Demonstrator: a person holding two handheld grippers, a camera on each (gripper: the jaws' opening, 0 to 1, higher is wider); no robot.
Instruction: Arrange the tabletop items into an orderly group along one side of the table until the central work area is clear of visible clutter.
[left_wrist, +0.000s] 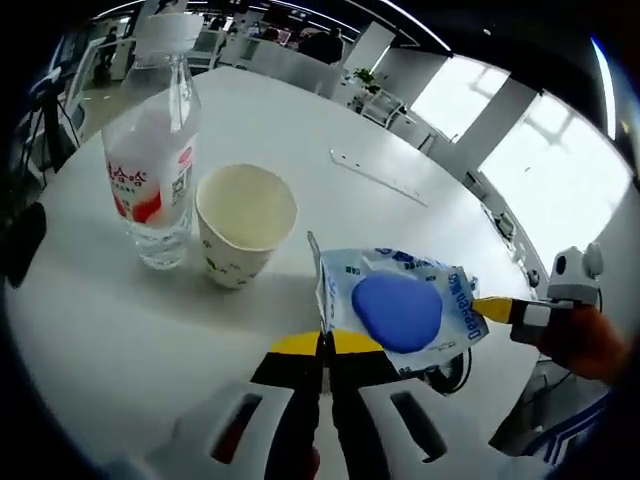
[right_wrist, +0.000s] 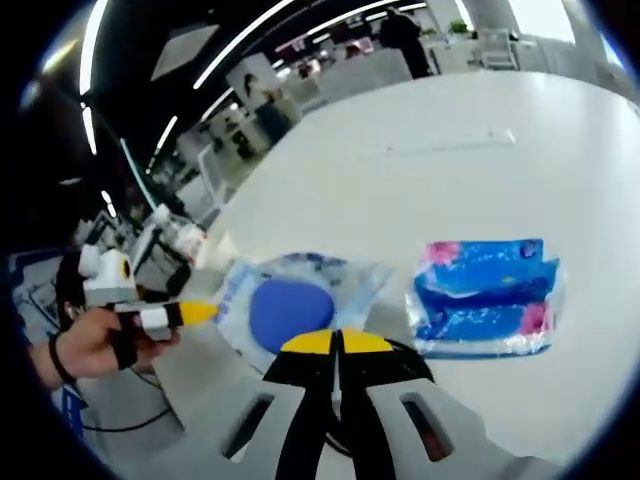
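1. The left tool (left_wrist: 323, 345) is clamped on the edge of a clear packet (left_wrist: 395, 308) holding a blue disc.
2. The right tool (right_wrist: 339, 345) is closed beside that packet (right_wrist: 290, 300).
3. A bottle (left_wrist: 155, 170) and paper cup (left_wrist: 243, 222) are seen standing together on the desk (left_wrist: 120, 330); a blue pouch (right_wrist: 485, 296) lies nearby.

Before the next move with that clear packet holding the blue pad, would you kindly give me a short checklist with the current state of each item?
1. Left gripper closed on the clear packet: ok, its jaws are shut on the packet's edge.
2. Right gripper closed on the same packet: cannot tell, jaws are shut at its edge, contact unclear.
3. Paper cup upright and clear of the packet: ok.
4. Water bottle upright beside the cup: ok.
5. Blue tissue pack lying flat on the table, apart from the packet: ok.
6. Central area cleared: not ok, items are spread out.
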